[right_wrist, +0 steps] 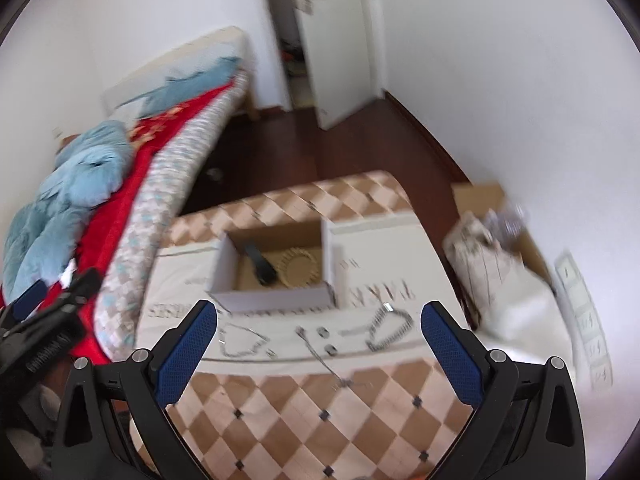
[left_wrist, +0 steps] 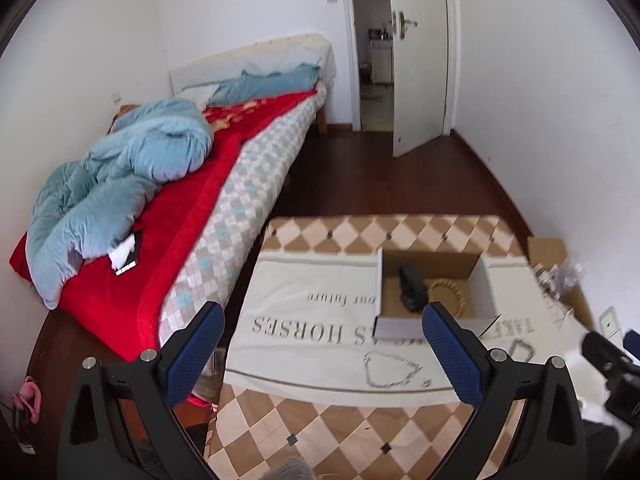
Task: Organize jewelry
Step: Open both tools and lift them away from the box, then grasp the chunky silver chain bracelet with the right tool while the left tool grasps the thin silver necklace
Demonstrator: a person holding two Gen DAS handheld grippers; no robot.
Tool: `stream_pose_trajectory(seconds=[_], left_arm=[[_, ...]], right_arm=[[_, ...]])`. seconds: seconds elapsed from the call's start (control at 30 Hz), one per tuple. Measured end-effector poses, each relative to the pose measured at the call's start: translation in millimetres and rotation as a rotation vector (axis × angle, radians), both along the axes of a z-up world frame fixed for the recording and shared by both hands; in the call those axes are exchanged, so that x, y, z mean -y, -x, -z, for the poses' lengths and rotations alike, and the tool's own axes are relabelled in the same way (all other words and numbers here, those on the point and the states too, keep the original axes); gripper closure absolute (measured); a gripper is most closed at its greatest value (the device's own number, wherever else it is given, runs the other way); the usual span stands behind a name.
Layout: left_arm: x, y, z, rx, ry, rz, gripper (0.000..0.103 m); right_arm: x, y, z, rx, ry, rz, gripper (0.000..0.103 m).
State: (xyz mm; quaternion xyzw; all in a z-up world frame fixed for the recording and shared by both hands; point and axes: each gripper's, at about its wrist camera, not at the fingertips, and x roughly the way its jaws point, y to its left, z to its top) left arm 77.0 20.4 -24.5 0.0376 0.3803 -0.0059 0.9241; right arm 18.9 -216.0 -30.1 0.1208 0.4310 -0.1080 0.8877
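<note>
Both tools are held above the near edge of the worktop (right_wrist: 304, 412), a surface with a brown and cream diamond pattern, partly covered by a pale cloth (left_wrist: 304, 320) with printed letters. The left tool (left_wrist: 322, 342) has its blue textured pads wide apart and holds nothing; the right tool (right_wrist: 318, 340) is also wide apart and empty.

The jewelry lies on the cloth, in the middle of each frame, just in front of the open cardboard box (right_wrist: 276, 296). In the right wrist view I see three metal pieces in a row: a looped silver chain (right_wrist: 242, 342) at lower left, a thin chain (right_wrist: 320, 354) that runs diagonally down toward the camera, and a coiled chain with a clasp (right_wrist: 390, 328) at the right. Two small pieces between them are too blurred to name. The coiled chain lies nearest to the right tool, slightly right of its centre line — so I judge that this hand has the shorter reach.

Inside the box there are already a beaded wooden bracelet (left_wrist: 446, 290) and a dark object (left_wrist: 412, 286). The chains are thin and limp, so they probably bunch and slide when pinched.
</note>
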Motion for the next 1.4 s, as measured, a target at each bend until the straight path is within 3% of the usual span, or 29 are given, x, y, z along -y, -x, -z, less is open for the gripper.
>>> stream_pose_trajectory(seconds=[0.03, 0.07, 0.1, 0.17, 0.47, 0.73, 0.9, 0.97, 1.03, 1.07, 1.1, 1.13, 1.17, 1.3, 1.4], left_arm=[[-2.1, -3.6, 10.5, -0.021, -0.015, -0.014, 0.002], [-4.3, -7.2, 20.8, -0.039, -0.031, -0.030, 0.002], [-6.7, -11.5, 34.6, -0.068, -0.048, -0.043, 0.002], [-11.8, -18.7, 59.0, -0.122, -0.066, -0.065, 0.002], [-15.3, -42.2, 142.4, -0.316, -0.129, -0.074, 0.002], [-4.6, -68.0, 184.4, -0.468, -0.009, -0.003, 0.003], [22.4, -83.1, 201.8, -0.501, -0.021, 0.071, 0.008], [34.9, -86.2, 210.7, -0.516, -0.055, 0.109, 0.028], [41.0, -85.8, 209.7, -0.490, -0.052, 0.136, 0.040], [43.6, -85.7, 208.6, -0.482, -0.043, 0.159, 0.058], [47.3, -85.2, 207.2, -0.483, -0.024, 0.191, 0.071], [51.4, -84.4, 206.2, -0.487, -0.021, 0.213, 0.091], [55.5, -82.3, 206.1, -0.486, -0.042, 0.230, 0.097], [52.3, -79.4, 204.8, -0.490, -0.063, 0.225, 0.102], [31.5, -79.3, 197.5, -0.496, -0.021, 0.167, 0.103]], right_arm=[[5.8, 0.5, 8.9, -0.015, -0.013, 0.009, 0.001], [15.0, 1.3, 23.0, -0.038, -0.037, 0.023, 0.011], [23.3, 1.3, 37.5, -0.065, -0.049, 0.037, 0.027], [36.6, -0.9, 68.7, -0.132, -0.050, 0.056, 0.041], [30.2, -18.9, 146.2, -0.235, -0.097, -0.030, 0.047], [33.2, -24.8, 167.5, -0.268, -0.095, 0.010, 0.047], [56.2, -26.5, 164.3, -0.265, -0.073, 0.065, 0.047], [67.1, -28.2, 162.2, -0.262, -0.069, 0.089, 0.047], [73.5, -30.1, 160.4, -0.259, -0.064, 0.106, 0.047], [77.3, -31.3, 159.7, -0.257, -0.062, 0.115, 0.047], [80.2, -32.4, 159.5, -0.254, -0.061, 0.122, 0.047], [82.8, -33.7, 159.6, -0.254, -0.058, 0.129, 0.047], [85.8, -35.9, 160.0, -0.253, -0.060, 0.135, 0.047], [92.7, -40.6, 161.7, -0.246, -0.064, 0.155, 0.047], [96.5, -43.7, 160.5, -0.232, -0.072, 0.163, 0.047]])
